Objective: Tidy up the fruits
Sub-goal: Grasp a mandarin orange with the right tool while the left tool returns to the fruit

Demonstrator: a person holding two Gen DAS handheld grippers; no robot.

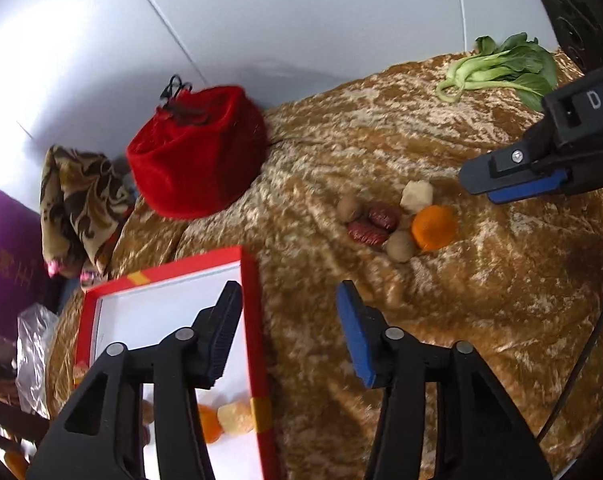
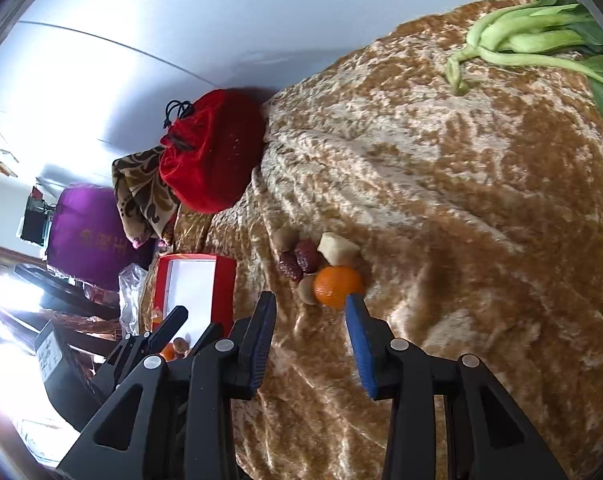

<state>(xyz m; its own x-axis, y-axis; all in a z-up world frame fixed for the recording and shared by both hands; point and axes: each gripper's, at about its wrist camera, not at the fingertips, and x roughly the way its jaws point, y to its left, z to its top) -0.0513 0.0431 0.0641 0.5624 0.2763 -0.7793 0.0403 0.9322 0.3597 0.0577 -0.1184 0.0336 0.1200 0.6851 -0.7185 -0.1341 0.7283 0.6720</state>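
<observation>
A small pile lies on the gold velvet cloth: an orange [image 1: 434,227] [image 2: 338,286], a pale chunk [image 1: 417,196] [image 2: 337,249], two red dates [image 1: 375,224] [image 2: 299,262] and brown round nuts [image 1: 399,246] [image 2: 285,239]. A red box with a white inside [image 1: 253,320] [image 2: 225,280] holds an orange and a pale chunk [image 1: 235,418]. My left gripper [image 1: 289,332] is open and empty, over the box's right edge. My right gripper [image 2: 311,336] is open and empty, just short of the orange; it also shows in the left wrist view [image 1: 485,190].
A red velvet pouch [image 1: 197,152] [image 2: 213,156] stands at the back left, beside a patterned cloth [image 1: 77,208] [image 2: 141,196]. Bok choy [image 1: 505,68] [image 2: 541,40] lies at the back right. A purple box [image 2: 89,232] and a plastic bag [image 1: 33,344] are at left.
</observation>
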